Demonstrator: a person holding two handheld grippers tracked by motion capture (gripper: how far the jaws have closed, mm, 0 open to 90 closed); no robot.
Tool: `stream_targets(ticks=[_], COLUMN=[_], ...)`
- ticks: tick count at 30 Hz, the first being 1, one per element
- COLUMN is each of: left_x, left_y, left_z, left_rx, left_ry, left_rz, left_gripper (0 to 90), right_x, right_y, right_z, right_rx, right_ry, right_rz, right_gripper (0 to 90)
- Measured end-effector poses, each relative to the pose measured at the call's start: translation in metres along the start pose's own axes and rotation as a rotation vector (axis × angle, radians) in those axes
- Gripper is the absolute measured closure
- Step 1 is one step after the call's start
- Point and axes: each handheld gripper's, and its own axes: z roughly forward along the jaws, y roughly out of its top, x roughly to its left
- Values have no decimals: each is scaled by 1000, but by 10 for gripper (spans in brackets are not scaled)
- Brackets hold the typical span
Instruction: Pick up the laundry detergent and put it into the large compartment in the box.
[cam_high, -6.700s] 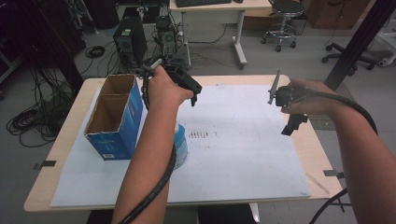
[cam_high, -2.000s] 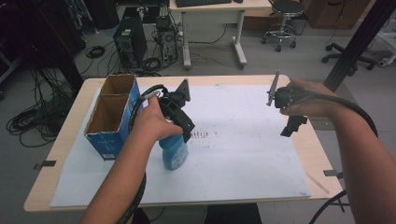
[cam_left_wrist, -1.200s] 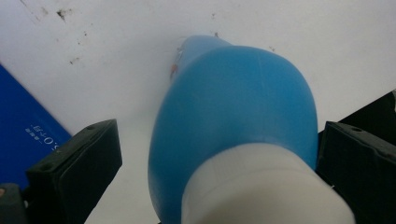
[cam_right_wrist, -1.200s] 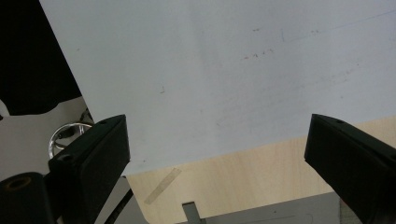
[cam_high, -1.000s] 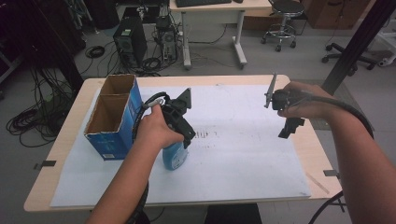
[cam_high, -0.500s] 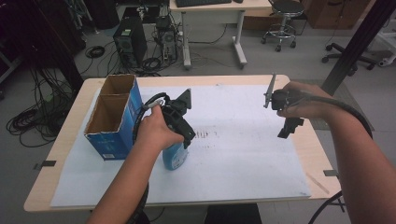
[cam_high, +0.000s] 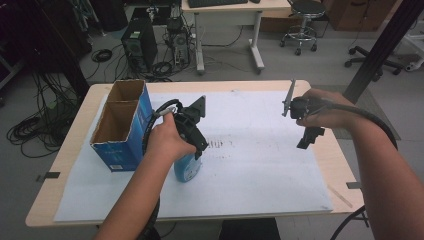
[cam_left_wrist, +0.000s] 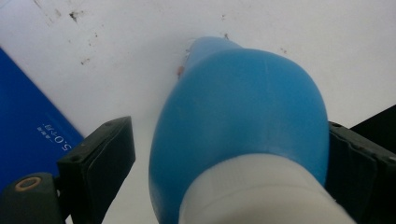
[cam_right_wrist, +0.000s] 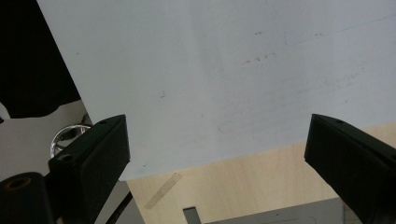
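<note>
A blue bottle (cam_high: 187, 170) with a white neck (cam_left_wrist: 252, 191) stands upright on the white paper (cam_high: 250, 175), just right of a blue cardboard box (cam_high: 120, 127). My left gripper (cam_high: 192, 152) comes down over the bottle's top. In the left gripper view the bottle (cam_left_wrist: 243, 107) sits between the jaws: the right-hand pad (cam_left_wrist: 350, 158) touches it, while a gap separates it from the left-hand pad (cam_left_wrist: 107, 158). My right gripper (cam_high: 306, 141) hangs open above the paper's right edge, with nothing between its fingers (cam_right_wrist: 219, 144).
The open-topped box (cam_left_wrist: 28, 126) has two compartments and stands at the table's left. The wooden table edge (cam_high: 345, 165) runs along the right of the paper, with a strip of tape (cam_right_wrist: 161, 191) on it. Desks, chairs and cables lie beyond.
Since 6.7 s ago my left gripper came back from above the box and lowered over the bottle. In the last second it has held still; the right gripper drifted slightly left.
</note>
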Motion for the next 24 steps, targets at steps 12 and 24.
stream_targets(ticks=[12,24], left_x=[1,-2], left_y=[-2,0], left_z=[-2,-1], left_rx=[-9,-3], left_ry=[-1,9], left_rz=[-12,-16], left_gripper=[158,240], right_x=[0,2], right_y=[1,1], right_z=[-1,0], right_rx=[0,0], right_ry=[0,0], right_rz=[1,4], right_gripper=[65,65])
